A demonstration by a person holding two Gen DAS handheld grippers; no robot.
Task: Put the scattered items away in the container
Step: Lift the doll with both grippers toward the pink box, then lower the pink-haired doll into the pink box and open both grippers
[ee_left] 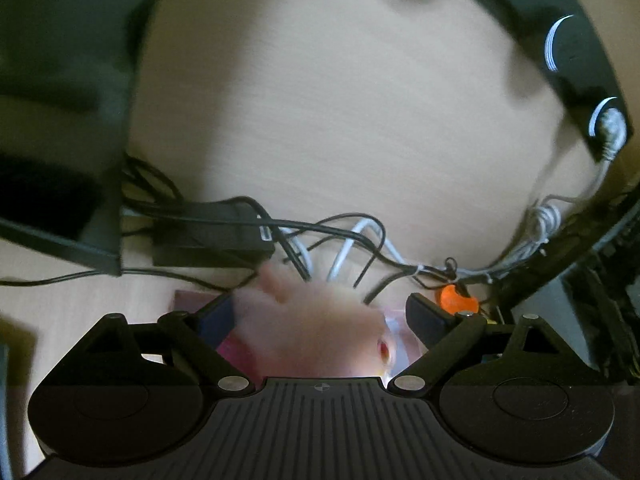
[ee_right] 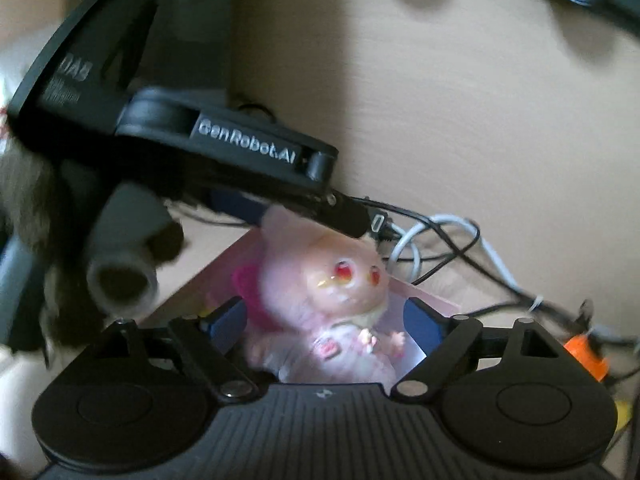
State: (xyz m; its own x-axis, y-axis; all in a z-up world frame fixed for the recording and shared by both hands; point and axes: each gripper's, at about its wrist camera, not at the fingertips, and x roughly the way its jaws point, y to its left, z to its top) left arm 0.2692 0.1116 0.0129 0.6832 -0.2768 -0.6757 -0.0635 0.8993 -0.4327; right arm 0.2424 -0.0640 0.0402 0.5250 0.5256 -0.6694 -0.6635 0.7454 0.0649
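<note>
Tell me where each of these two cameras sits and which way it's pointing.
Left wrist: on the left gripper, angled down at the pink doll and cables on the desk; own open fingers show.
Right wrist: on the right gripper, facing the doll; own fingers and the left gripper show.
Shared: doll, cables, desk.

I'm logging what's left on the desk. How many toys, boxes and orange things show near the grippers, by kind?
Pink plush doll: 1
Pink box under it: 1
Orange piece among the cables: 1
Total: 3
</note>
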